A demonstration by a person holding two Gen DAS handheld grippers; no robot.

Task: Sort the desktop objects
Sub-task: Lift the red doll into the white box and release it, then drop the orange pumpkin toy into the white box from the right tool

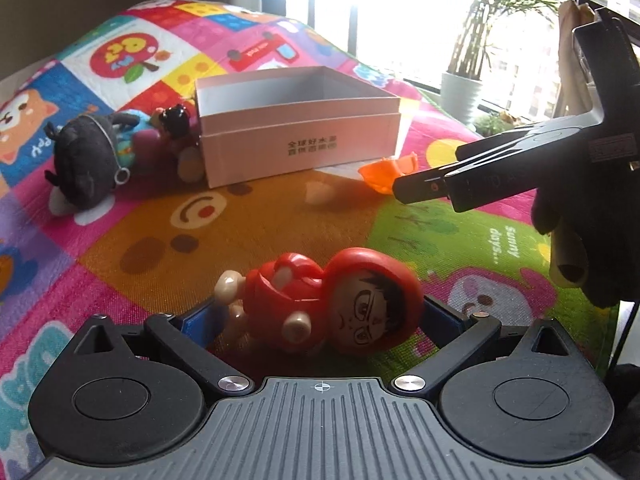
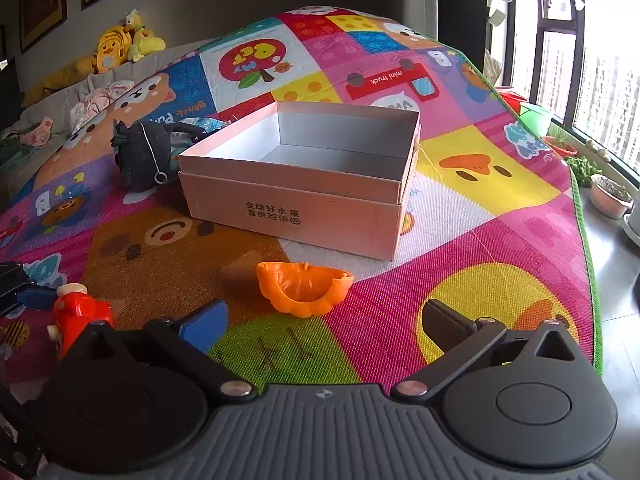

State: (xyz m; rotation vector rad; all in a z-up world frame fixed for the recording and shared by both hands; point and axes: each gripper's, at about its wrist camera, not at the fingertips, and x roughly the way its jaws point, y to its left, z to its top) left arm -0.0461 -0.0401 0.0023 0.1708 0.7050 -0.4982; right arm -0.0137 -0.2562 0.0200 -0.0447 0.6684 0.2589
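A red hooded doll [image 1: 328, 304] lies on its side on the colourful play mat [image 1: 280, 216], between the wide-apart fingers of my left gripper [image 1: 320, 320]. The pads stand beside it without pressing on it. In the right wrist view the doll [image 2: 80, 312] shows at the lower left. My right gripper [image 2: 324, 322] is open and holds nothing. An orange pumpkin-shaped shell [image 2: 304, 288] lies just ahead of it. The pink open box [image 2: 296, 208] stands empty in the middle of the mat. From the left wrist view, the right gripper [image 1: 424, 190] hovers beside the orange shell [image 1: 384, 172].
A black plush toy [image 2: 144, 156] and a small dark-haired doll [image 1: 174, 120] lie left of the box [image 1: 300, 136]. The mat's green edge [image 2: 588, 264] runs along the right, with plant pots [image 2: 608, 196] by the window beyond. Yellow plush toys [image 2: 116, 46] sit far back left.
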